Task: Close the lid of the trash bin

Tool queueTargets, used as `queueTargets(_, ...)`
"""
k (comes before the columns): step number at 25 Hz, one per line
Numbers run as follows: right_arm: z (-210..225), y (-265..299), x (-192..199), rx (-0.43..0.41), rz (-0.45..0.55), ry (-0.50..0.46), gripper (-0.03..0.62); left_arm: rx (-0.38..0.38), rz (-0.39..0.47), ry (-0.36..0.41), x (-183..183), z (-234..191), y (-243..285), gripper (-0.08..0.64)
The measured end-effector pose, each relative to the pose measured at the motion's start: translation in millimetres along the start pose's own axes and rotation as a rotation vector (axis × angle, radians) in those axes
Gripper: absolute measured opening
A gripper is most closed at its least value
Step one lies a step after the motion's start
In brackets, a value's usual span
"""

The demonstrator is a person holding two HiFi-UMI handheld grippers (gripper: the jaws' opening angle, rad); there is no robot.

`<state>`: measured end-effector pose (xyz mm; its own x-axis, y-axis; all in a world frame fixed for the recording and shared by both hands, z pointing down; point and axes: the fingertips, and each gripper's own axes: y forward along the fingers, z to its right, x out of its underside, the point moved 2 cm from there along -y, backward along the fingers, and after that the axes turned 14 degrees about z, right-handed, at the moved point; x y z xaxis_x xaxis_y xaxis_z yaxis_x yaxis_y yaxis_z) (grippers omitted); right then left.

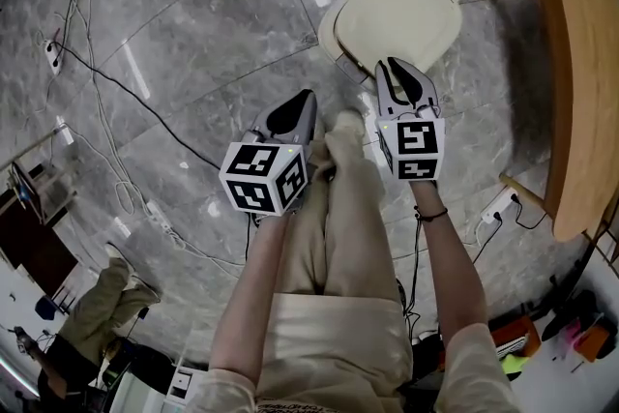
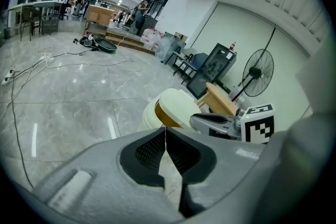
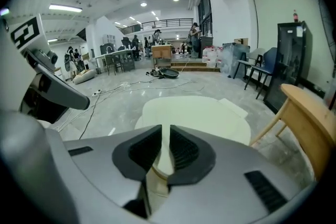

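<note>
A cream trash bin [image 1: 334, 39] stands on the grey tiled floor ahead of me, its flat cream lid [image 1: 398, 13] lying over the top. In the left gripper view the lid [image 2: 181, 107] sits slightly raised, with an orange-brown gap under its near edge. My right gripper [image 1: 392, 63] hovers at the lid's near edge; its jaws stand almost together with a thin slit and nothing between them [image 3: 165, 131]. My left gripper [image 1: 308, 95] hangs to the left of the bin, apart from it, jaw tips touching and empty [image 2: 166, 131].
A light wooden table [image 1: 580, 82] stands to the right of the bin. Cables [image 1: 106, 82] trail over the floor at left, and a power strip [image 1: 498, 205] lies at right. My own legs [image 1: 338, 208] are directly below the grippers. A standing fan [image 2: 258, 73] is beyond the bin.
</note>
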<state>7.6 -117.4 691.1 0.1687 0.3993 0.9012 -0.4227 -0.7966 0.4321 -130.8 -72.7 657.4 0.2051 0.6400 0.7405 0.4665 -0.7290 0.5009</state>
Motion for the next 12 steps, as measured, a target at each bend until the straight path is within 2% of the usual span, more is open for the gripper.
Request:
queueTargets(1, 1, 1, 2, 0.0, -0.008, -0.01, 0.038, 0.001, 0.0, -0.001, 0, -1, 2, 0.025)
queueTargets(12, 0, 10, 21, -0.009, -0.047, -0.043, 0.011, 0.007, -0.002, -0.003, 5, -4, 20, 0.025)
